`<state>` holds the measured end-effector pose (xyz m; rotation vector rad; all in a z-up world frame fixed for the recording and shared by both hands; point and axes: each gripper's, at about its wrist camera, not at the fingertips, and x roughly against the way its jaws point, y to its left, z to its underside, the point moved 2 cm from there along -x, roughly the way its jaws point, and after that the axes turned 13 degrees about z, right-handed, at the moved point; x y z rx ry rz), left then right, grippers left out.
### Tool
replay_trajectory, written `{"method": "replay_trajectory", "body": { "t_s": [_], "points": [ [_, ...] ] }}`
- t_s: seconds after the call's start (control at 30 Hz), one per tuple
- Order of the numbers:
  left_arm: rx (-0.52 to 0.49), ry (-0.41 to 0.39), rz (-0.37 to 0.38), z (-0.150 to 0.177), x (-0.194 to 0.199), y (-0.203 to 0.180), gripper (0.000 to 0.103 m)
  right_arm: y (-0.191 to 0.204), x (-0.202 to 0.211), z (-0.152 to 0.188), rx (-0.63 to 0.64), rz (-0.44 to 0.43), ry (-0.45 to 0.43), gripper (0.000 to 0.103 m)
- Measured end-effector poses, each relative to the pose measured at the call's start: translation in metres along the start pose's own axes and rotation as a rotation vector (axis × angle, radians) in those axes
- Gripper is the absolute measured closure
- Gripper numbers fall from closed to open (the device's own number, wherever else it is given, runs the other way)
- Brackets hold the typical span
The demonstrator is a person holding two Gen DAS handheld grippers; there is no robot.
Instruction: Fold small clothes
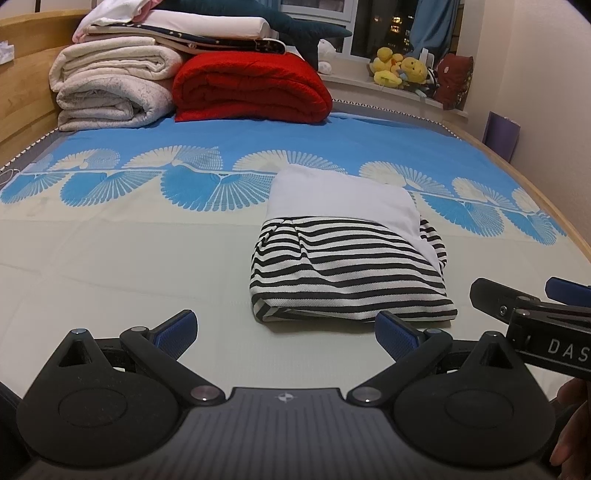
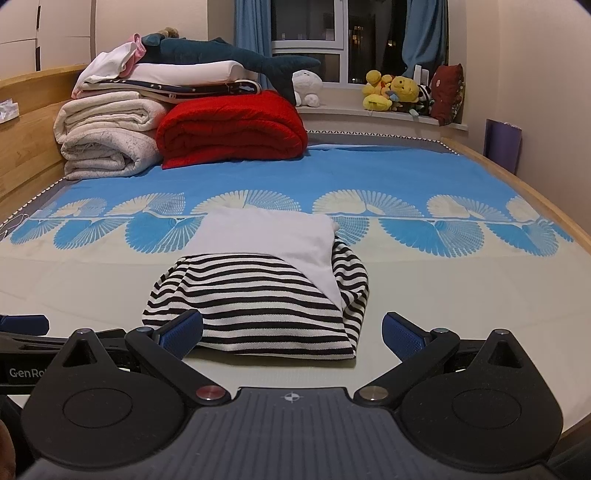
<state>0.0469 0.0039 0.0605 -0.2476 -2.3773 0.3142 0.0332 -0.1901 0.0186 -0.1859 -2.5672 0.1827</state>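
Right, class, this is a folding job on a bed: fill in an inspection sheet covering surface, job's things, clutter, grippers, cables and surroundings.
Surface: bed sheet, cream near, blue fan pattern beyond, lying flat.
Job's things: striped garment folded, with a white cloth lying over its far part.
Clutter: red blanket, cream blankets, shark plush stacked at the far end.
Grippers: left gripper and right gripper both open, holding nothing.
Cables: nothing seen.
Surroundings: window, blue curtains, yellow plush toys on the sill.
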Motion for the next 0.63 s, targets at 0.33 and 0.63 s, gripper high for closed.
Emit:
{"method": "replay_trajectory", "body": {
  "t_s": [0.33,0.63],
  "points": [
    [0.001,0.001,0.0,0.0003,-0.0002,0.0002,0.001,-0.0005,0.0002,-0.0007,0.0,0.0,0.001,0.001],
    [0.001,0.001,-0.001,0.0005,-0.0002,0.0002,0.001,0.0001,-0.0006,0.0004,-0.001,0.0,0.003,0.001]
  ]
}}
